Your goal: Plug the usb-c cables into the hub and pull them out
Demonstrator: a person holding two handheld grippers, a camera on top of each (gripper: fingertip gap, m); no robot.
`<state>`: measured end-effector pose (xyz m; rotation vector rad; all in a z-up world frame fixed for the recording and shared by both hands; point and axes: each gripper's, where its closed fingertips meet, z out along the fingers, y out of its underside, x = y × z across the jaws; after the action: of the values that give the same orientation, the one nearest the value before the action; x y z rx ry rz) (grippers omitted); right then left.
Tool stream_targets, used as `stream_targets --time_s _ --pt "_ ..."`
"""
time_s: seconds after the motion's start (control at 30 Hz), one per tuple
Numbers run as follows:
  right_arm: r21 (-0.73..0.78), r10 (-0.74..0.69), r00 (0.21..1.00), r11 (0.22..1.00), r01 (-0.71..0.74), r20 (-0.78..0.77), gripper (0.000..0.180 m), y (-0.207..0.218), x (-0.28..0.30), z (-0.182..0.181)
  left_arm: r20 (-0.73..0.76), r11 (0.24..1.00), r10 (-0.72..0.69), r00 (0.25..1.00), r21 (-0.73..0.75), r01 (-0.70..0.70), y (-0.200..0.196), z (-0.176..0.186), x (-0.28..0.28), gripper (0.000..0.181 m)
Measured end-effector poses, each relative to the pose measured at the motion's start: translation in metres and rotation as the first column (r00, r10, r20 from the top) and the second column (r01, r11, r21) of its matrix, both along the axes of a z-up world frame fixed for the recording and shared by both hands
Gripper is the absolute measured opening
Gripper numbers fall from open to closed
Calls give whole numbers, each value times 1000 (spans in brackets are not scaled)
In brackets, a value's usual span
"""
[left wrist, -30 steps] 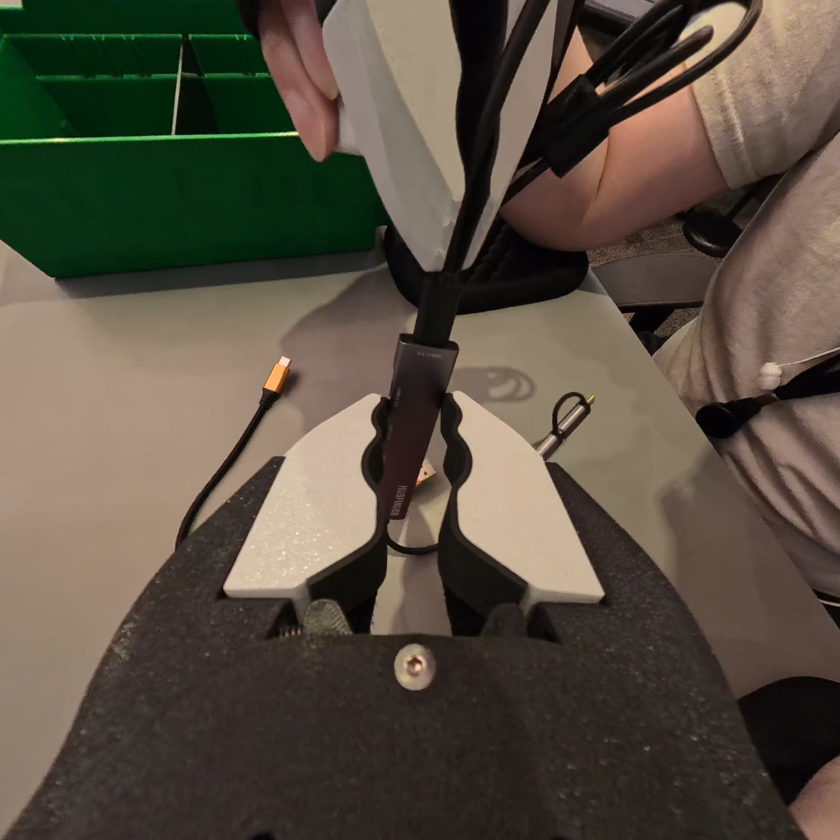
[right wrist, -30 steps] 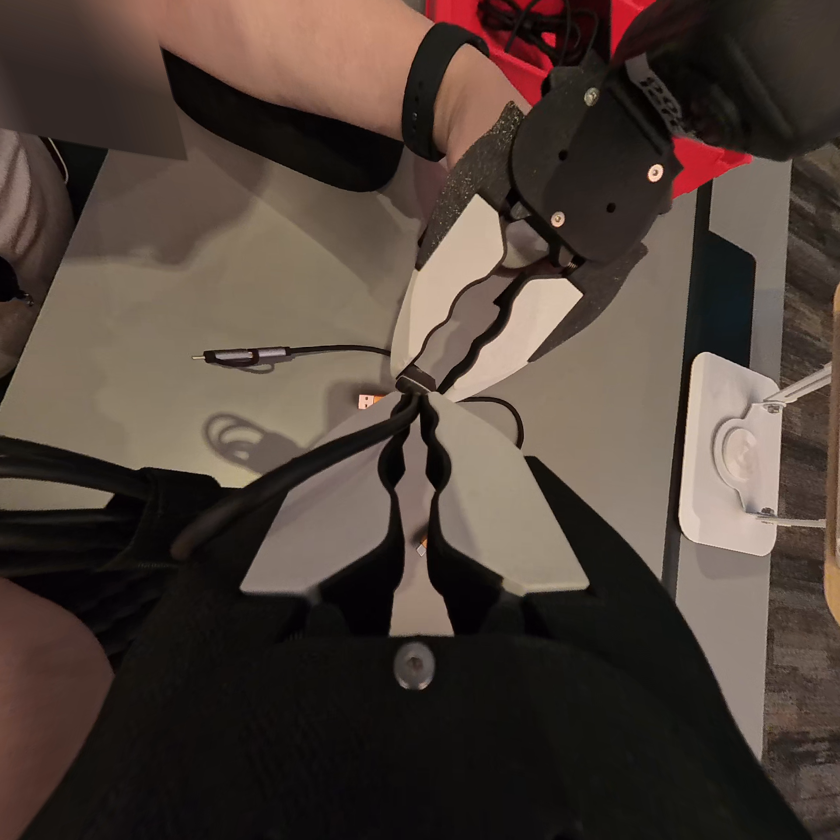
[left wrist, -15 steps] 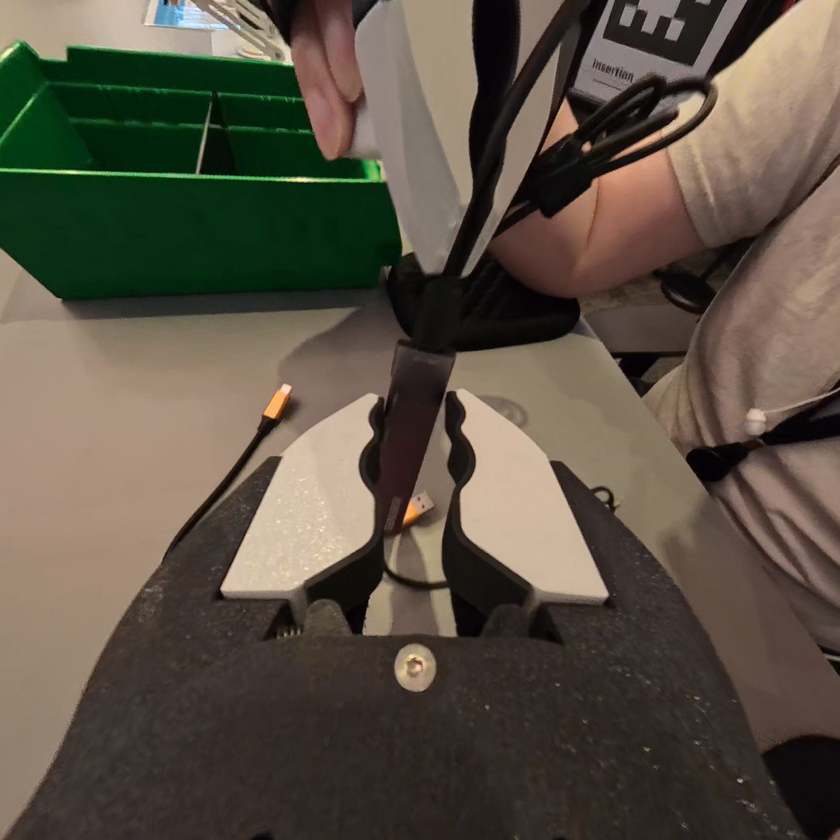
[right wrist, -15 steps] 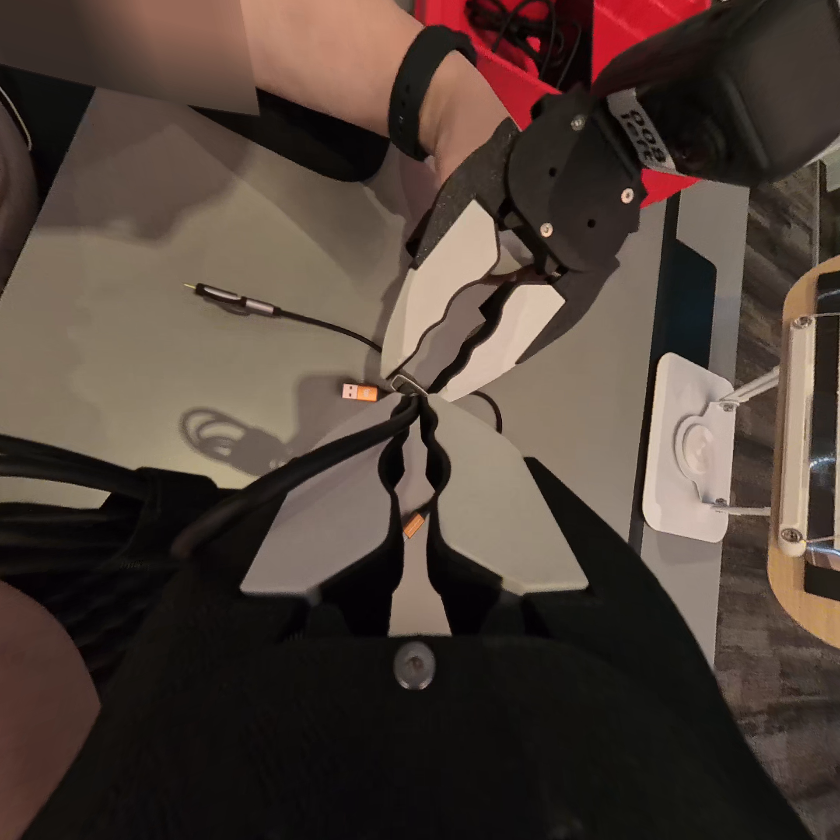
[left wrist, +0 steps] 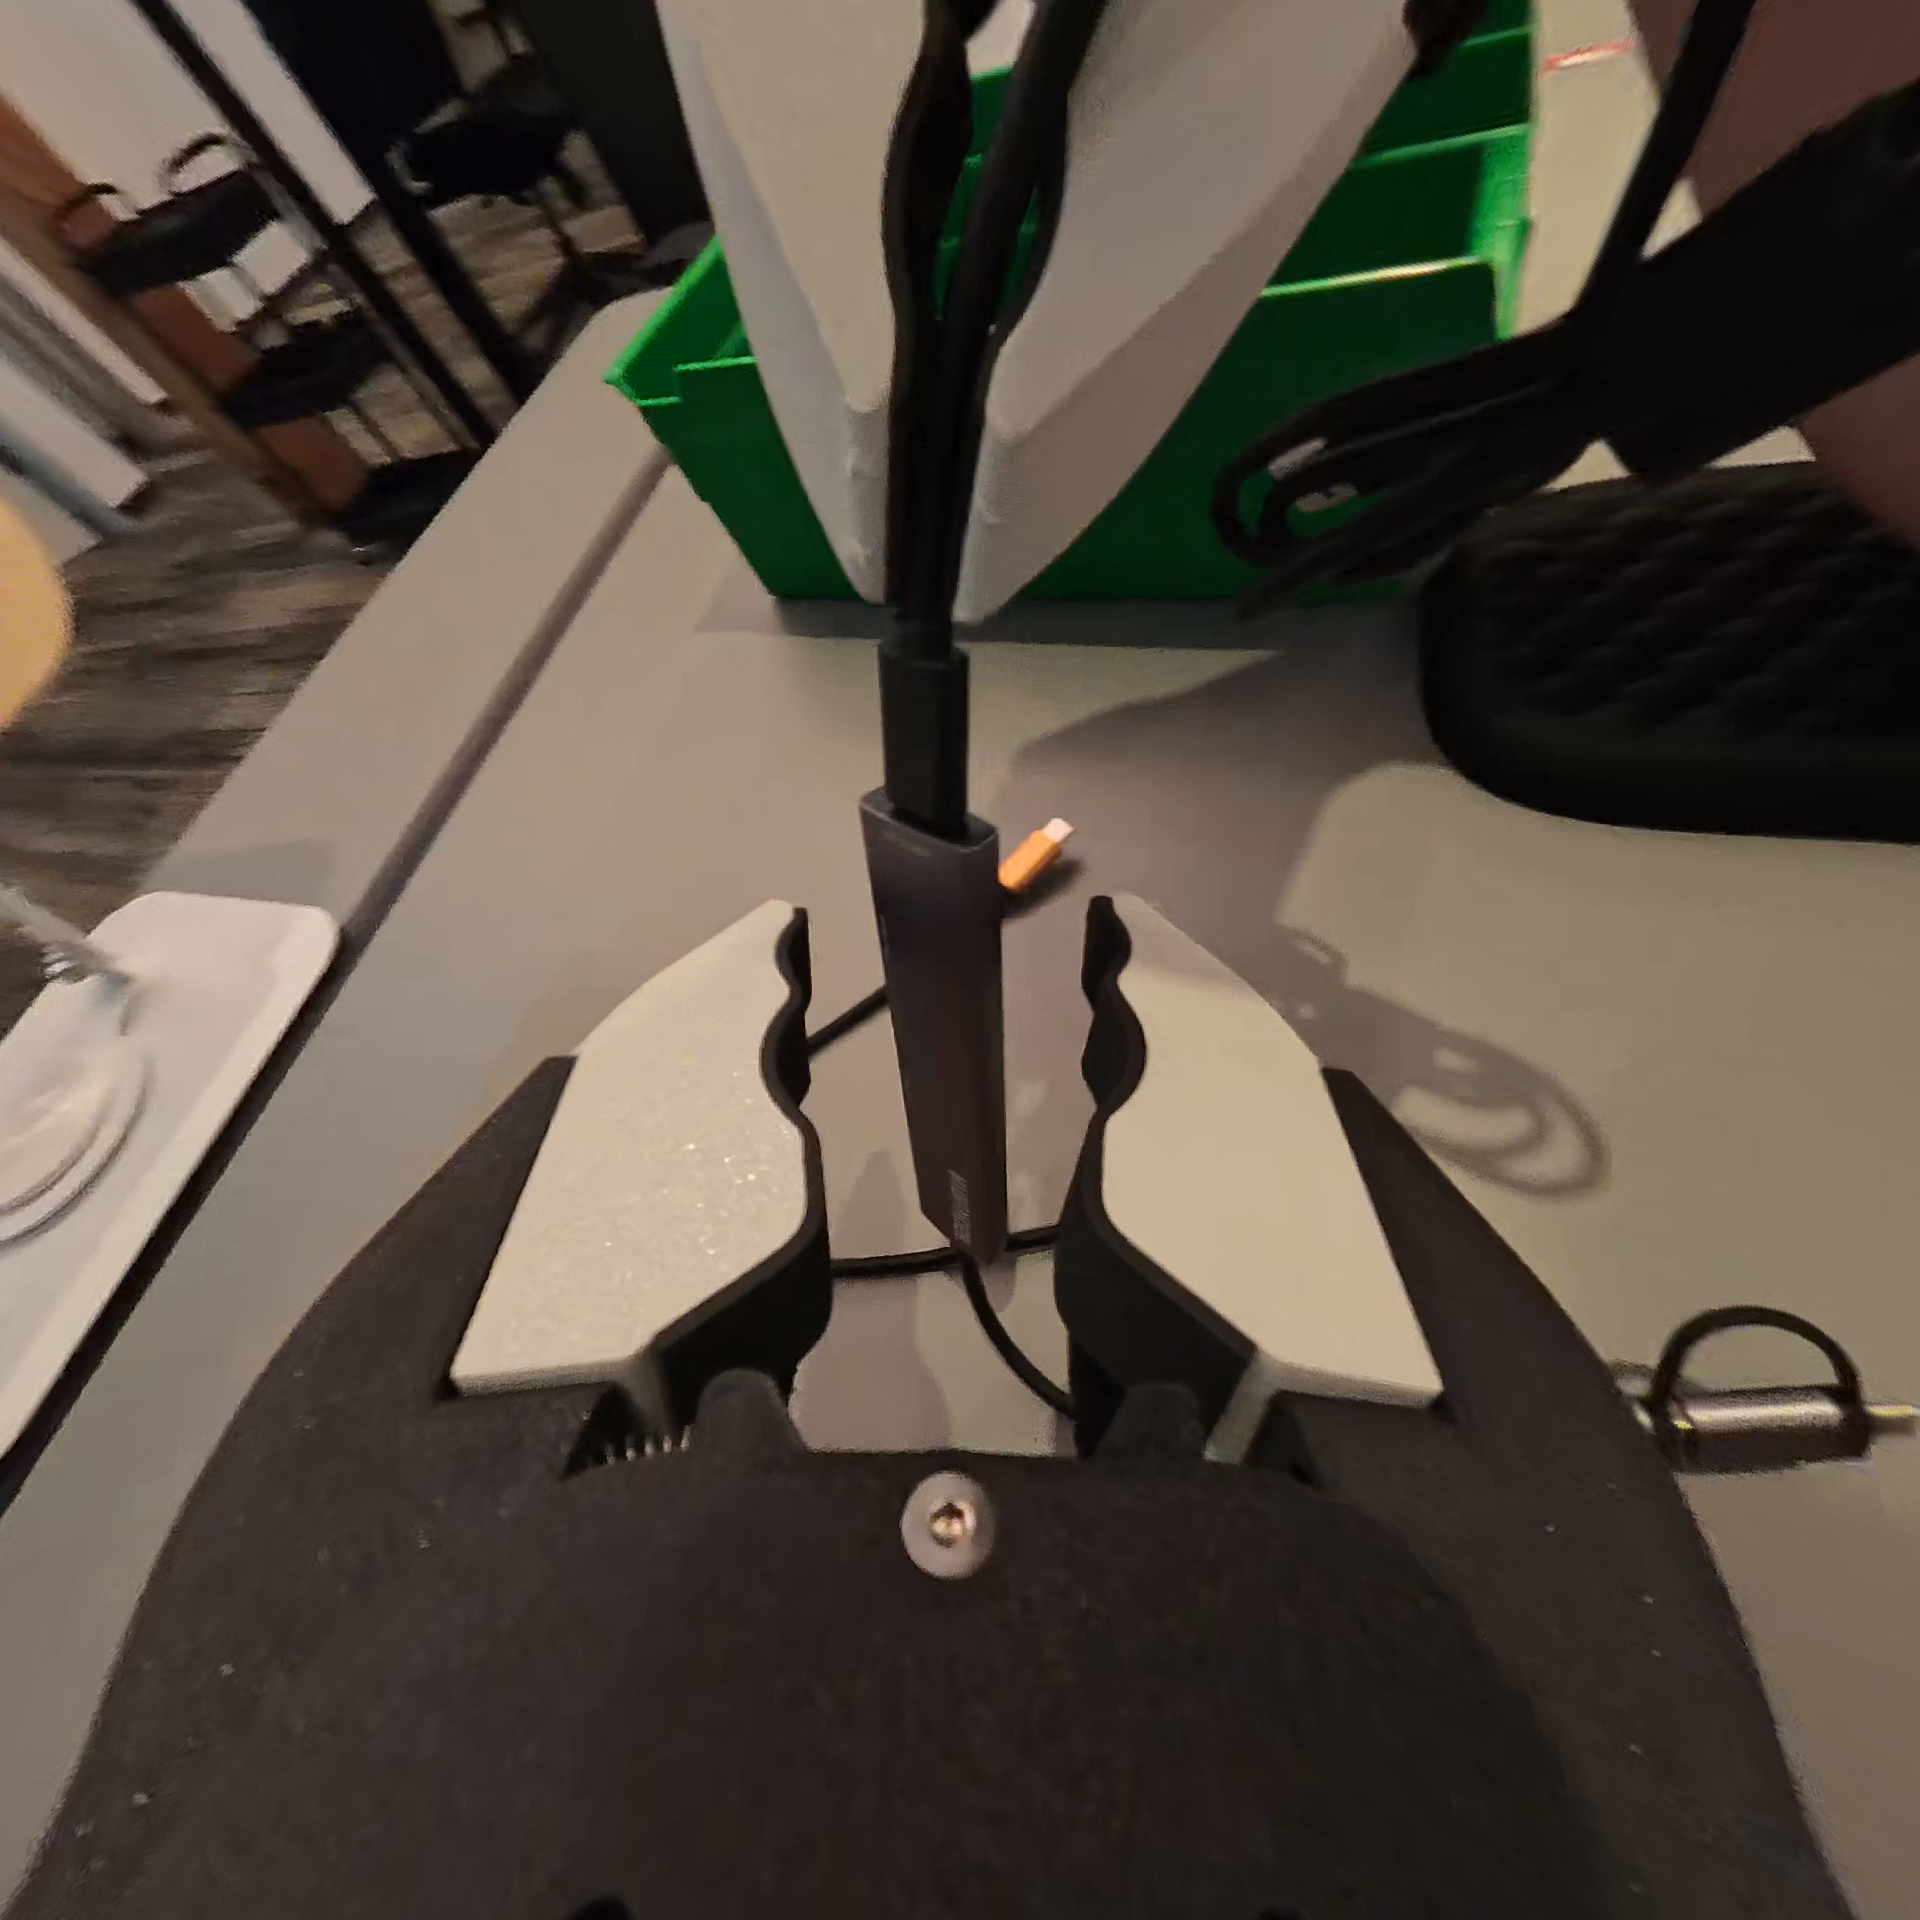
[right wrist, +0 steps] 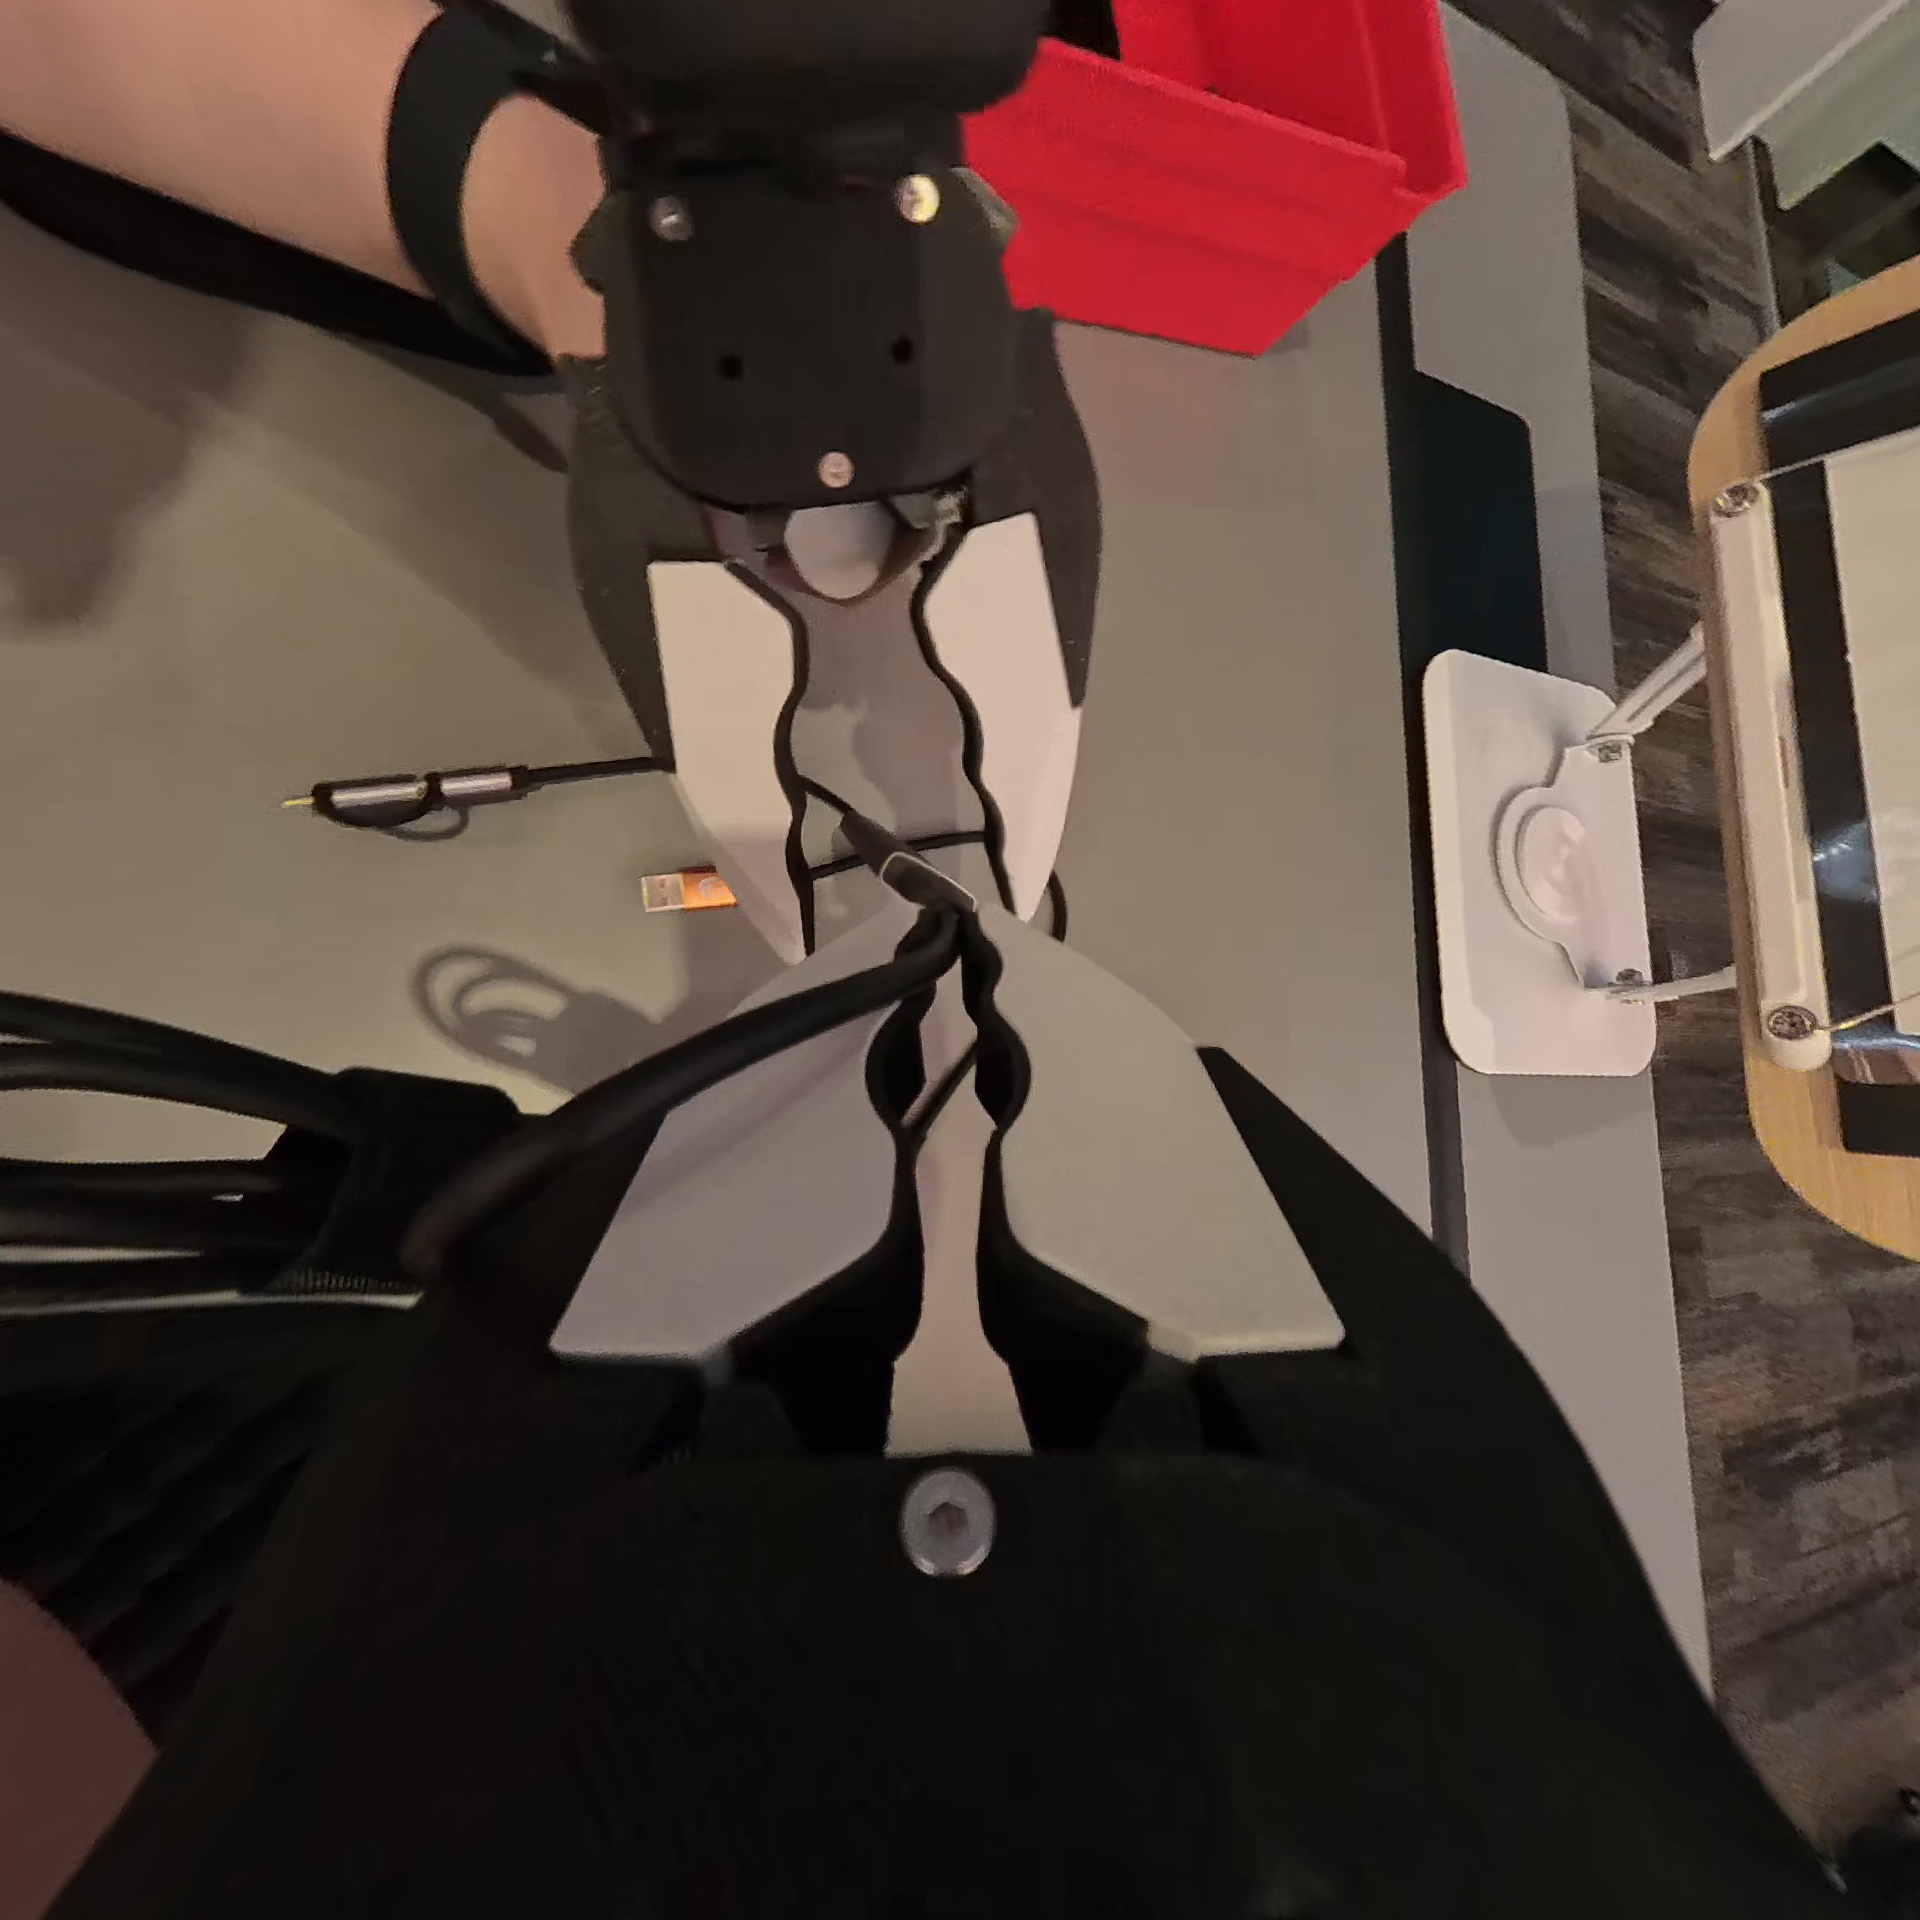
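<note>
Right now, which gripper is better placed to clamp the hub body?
Left gripper: its open fingers flank the hub; the right gripper is shut on the black cable plugged into the hub's top.

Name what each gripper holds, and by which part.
Left gripper: nothing, jaws open around the hub. Right gripper: the black cable, pinched above its plug in the hub.

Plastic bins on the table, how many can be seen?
2. A green bin beyond the right gripper, and a red bin behind the left gripper. More may be hidden.
</note>
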<state>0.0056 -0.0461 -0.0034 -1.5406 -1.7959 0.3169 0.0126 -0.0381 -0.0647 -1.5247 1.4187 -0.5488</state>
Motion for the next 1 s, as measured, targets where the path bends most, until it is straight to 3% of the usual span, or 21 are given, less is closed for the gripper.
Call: stream_targets --time_s 0.2,0.37,0.53,0.8,1.0 --pt "4 -85 995 996 85 -48 5 18 -11 3 47 958 257 965 122 -260 28 3 -13 15" --pt "-37 -131 988 991 129 -83 5 24 -19 5 72 954 281 957 87 -286 35 5 -20 11" --pt "-130 -171 975 980 154 -138 5 27 -26 7 -8 934 307 952 197 -299 41 10 -32 9" --pt "-251 -202 962 956 153 -184 5 27 -30 7 -36 968 248 968 32 -247 34 5 -29 9" --pt "-197 -88 946 980 27 -312 13 21 -29 22 75 964 82 994 -260 -60 11 20 -24 9"
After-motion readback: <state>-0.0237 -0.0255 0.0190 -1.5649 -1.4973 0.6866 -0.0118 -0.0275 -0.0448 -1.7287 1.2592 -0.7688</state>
